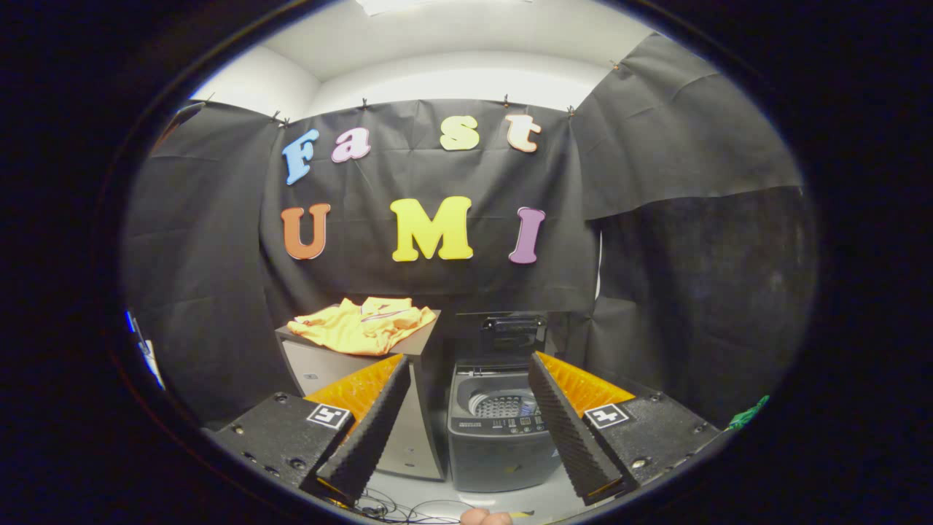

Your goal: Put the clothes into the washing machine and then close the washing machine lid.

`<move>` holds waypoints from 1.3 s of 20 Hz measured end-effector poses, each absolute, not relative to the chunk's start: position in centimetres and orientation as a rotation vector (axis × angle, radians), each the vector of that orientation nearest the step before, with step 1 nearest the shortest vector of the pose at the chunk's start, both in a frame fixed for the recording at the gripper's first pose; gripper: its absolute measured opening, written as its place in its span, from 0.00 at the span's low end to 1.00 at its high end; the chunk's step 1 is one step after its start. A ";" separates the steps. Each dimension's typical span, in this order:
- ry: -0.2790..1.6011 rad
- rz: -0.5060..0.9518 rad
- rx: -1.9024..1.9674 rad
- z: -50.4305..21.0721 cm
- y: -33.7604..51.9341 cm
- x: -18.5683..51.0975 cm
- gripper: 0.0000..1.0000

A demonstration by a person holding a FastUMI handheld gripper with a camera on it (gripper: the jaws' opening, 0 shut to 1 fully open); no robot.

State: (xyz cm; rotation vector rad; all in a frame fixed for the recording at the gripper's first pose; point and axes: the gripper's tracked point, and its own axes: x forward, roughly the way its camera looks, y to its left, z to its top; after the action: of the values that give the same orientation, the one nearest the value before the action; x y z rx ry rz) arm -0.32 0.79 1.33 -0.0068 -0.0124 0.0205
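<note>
Clothes (362,326): crumpled orange/yellow garment with a striped collar part showing, lying in a heap on top of a cabinet (408,408), beyond the claw and off toward its left finger. Not touched by anything. Well apart from the fingertips.

Washing machine (499,430): dark grey top-loader, standing on the floor just beside the cabinet, on the cabinet's right. It sits straight ahead of the claw, seen through the gap between the two fingers and closer to the right finger. Lid (512,334) is up, standing upright at the back of the machine. Drum (503,405) visible through the open top, perforated metal, nothing seen inside. Control panel strip along the front rim, too small to read.

Gripper (466,361): fingers spread wide, holding nothing, gap between them free. Both fingers show ridged inner faces, tips pointing forward toward cabinet and machine. Fingertips well short of both; no contact with anything. Square marker tags on each finger base.

Cabinet: light-coloured front, dark top slab, garment draping slightly over the top's front edge.

Floor (525,503): pale, a few thin cables (397,507) tangled below the left finger. A fingertip of a person's hand (485,517) peeks in under the claw, at its base.

Black cloth walls all round behind cabinet and machine; white ceiling above.
</note>
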 end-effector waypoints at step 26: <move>0.007 0.039 -0.009 0.7 1.7 0.1 1.00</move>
State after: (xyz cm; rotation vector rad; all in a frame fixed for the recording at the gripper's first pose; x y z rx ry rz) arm 0.07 1.66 0.74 -0.0086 0.0066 0.0387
